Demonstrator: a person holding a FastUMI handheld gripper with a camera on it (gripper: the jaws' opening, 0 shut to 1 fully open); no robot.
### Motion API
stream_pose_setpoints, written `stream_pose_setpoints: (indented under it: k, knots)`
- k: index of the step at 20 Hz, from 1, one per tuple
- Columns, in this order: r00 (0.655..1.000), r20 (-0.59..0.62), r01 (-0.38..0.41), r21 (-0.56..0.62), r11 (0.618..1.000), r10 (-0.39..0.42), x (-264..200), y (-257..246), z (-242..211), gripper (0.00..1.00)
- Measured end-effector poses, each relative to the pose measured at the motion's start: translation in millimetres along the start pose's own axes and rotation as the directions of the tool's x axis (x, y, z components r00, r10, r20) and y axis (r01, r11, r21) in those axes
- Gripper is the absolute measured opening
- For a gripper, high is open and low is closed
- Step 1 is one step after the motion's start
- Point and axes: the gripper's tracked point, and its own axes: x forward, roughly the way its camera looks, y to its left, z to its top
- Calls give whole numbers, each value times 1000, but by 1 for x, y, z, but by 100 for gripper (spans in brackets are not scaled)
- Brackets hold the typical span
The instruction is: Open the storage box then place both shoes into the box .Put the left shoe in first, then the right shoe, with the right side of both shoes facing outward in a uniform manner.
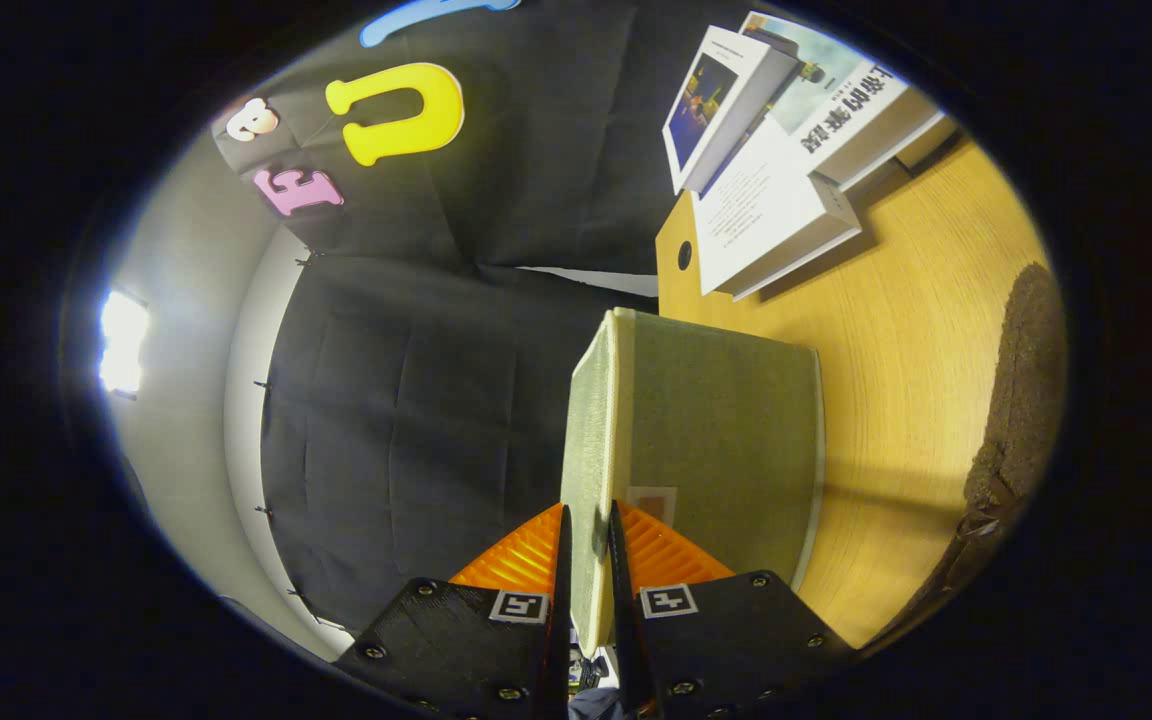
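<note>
The view is rolled on its side, with the wooden table (916,330) running along one flank. A grey-green fabric storage box (726,430) stands on it just ahead of the fingers. Its lid (591,420) is a thin panel with pale piping along the box's top. My gripper (588,515) is shut on the lid's near edge, one finger on each face. I cannot tell whether the lid is lifted off the box. A dark brown fuzzy thing (1026,390), possibly a shoe, lies on the table beside the box, partly cut off.
Three white books (776,160) are stacked on the table beyond the box, near the table's far corner. Black cloth wall (416,420) hangs behind, and a bright lamp (123,340) glares off to the side.
</note>
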Motion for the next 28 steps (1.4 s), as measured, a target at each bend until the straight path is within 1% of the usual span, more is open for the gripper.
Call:
stream_pose_setpoints:
  k: [2,5,7,9,12,17,21,23,28]
  knots:
    - [1000,-11,-22,-41,999,21,1,19,1,19]
    - [999,-43,-11,-111,994,7,6,32,-4,19]
    - [998,-58,-13,-127,992,6,11,41,-6,19]
    - [998,-64,-29,-145,989,20,18,59,-5,19]
    - [996,-82,-61,-206,977,45,33,88,-1,19]
    - [990,-122,-109,-281,953,77,76,130,4,19]
    - [983,-171,-128,-345,930,72,124,155,-1,19]
    - [978,-199,-127,-363,923,56,150,156,-9,19]
    - [972,-232,-120,-364,924,35,201,159,-25,19]
